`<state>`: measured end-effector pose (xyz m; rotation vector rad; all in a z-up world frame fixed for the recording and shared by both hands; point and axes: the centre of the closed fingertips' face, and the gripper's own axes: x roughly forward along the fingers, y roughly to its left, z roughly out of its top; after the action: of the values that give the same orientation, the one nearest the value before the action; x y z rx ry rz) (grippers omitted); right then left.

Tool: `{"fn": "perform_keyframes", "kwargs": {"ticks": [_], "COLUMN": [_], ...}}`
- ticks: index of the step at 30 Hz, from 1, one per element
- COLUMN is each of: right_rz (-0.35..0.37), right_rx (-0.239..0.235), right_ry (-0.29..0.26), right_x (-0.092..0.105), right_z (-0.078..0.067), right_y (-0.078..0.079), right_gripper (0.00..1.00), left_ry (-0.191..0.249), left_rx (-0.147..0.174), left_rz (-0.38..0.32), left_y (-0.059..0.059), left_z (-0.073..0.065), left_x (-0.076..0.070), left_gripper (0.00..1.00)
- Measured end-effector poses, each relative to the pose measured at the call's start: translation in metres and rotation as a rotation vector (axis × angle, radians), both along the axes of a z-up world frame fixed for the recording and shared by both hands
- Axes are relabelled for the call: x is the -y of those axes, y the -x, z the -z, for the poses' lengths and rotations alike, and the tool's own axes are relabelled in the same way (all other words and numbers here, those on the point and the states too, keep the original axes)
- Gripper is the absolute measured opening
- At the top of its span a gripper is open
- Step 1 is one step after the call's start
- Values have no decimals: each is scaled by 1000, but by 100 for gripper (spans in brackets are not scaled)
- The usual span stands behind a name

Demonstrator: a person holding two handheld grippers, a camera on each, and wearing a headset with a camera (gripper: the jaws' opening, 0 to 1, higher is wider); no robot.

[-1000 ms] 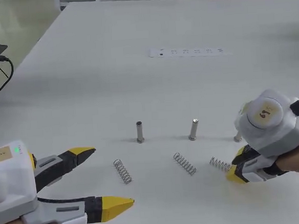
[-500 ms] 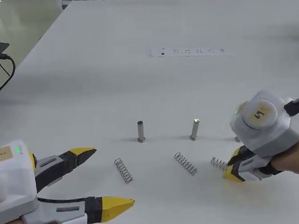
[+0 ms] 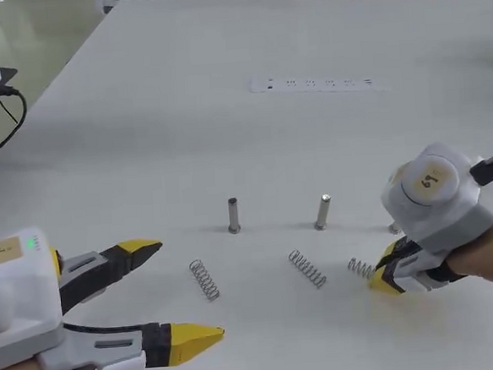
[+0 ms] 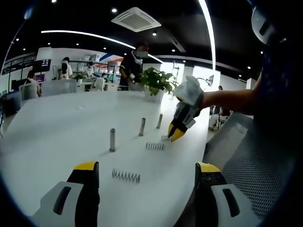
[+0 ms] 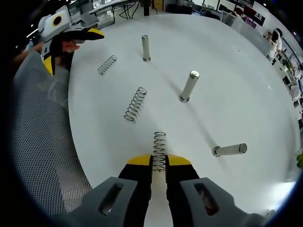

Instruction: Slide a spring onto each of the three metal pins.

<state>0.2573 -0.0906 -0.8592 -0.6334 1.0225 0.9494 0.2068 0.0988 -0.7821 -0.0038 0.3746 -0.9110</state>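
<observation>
Three metal pins stand in a row on the white table: left pin [image 3: 233,215], middle pin [image 3: 322,212], and right pin [image 3: 393,227] half hidden behind my right gripper [image 3: 387,278]. That gripper is shut on the near end of a spring [image 5: 159,150], which lies pointing away from the jaws towards the pins [image 5: 189,86]. Two more springs [image 3: 203,279] [image 3: 307,269] lie loose in front of the pins. My left gripper [image 3: 182,289] hovers open at the near left, with a loose spring [image 4: 126,176] lying ahead between its jaws.
A white power strip [image 3: 317,83] lies further back on the table. A black cable [image 3: 3,96] hangs off the left edge. A mesh chair [image 5: 42,142] sits close to the table's near edge. Several people stand in the room behind.
The right gripper has rolled slightly while staying on the spring's end. The pins, loose springs and left gripper have not moved.
</observation>
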Motion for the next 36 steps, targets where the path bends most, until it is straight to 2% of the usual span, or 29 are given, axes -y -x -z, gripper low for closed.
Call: {"fn": "perform_keyframes", "kwargs": {"ticks": [3,10,16,23,29,32,36], "right_rz": [-5,-26,-52,-109,-183,-216,-257], "right_rx": [6,19,20,20,21,28,33], "right_ry": [-9,-20,-37,-74,-99,-93,-93], "right_x": [-3,-10,-19,-35,-49,-53,-60], "right_z": [-5,-18,-33,-52,-68,-72,-77], "right_y": [1,4,9,16,25,28,34], "right_gripper": [8,8,8,8,8,8,8], "left_ry": [-16,-16,6,18,5,14,18], "left_rx": [5,11,10,7,16,21,30], "left_rz": [32,87,114,162,213,240,269], "left_y": [3,6,3,3,4,4,4], "left_z": [-1,-9,-15,-21,-25,-28,-33], "left_x": [5,15,18,25,33,37,44], "left_gripper": [79,75,69,57,49,42,41]}}
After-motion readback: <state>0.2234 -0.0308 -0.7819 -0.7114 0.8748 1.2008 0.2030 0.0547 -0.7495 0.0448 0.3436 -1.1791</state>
